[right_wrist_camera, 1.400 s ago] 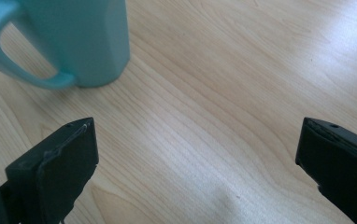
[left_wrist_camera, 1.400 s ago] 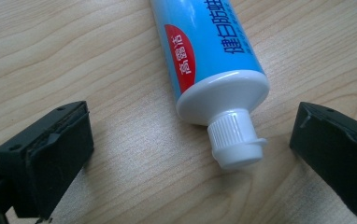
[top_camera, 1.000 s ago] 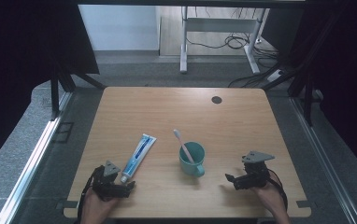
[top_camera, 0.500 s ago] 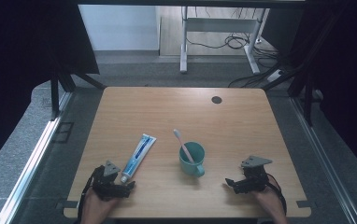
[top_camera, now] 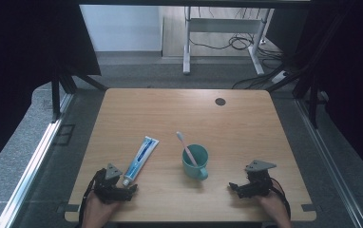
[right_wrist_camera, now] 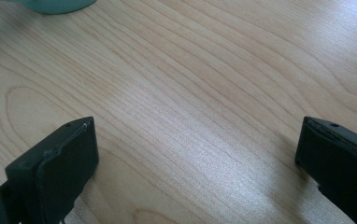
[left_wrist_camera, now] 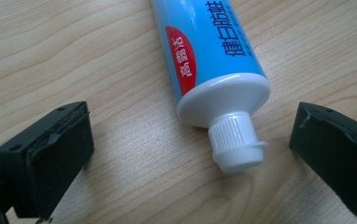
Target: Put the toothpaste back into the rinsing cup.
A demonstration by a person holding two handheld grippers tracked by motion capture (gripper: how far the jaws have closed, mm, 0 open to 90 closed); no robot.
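A blue and white toothpaste tube (top_camera: 140, 154) lies flat on the wooden table (top_camera: 246, 128), white cap toward the front edge. My left gripper (top_camera: 122, 191) rests at the front left, open, with the tube's cap (left_wrist_camera: 236, 142) lying between its spread jaws, nearer the right one and untouched. The gripper midpoint sits at the cap (left_wrist_camera: 190, 154). A teal mug (top_camera: 195, 162) holds a pink toothbrush (top_camera: 186, 146) leaning left. My right gripper (top_camera: 239, 187) sits open at the front right, its jaws over bare wood (right_wrist_camera: 195, 163), with the mug's edge (right_wrist_camera: 55, 5) at the top left.
A small dark round grommet (top_camera: 220, 101) is set in the table near its far edge. Beyond the table stand a metal desk frame (top_camera: 222, 26) and floor cables. A person's hands (top_camera: 96, 211) hold both grippers at the front edge.
The right gripper has come down and slightly toward the front edge to rest on the table. The left gripper has barely shifted.
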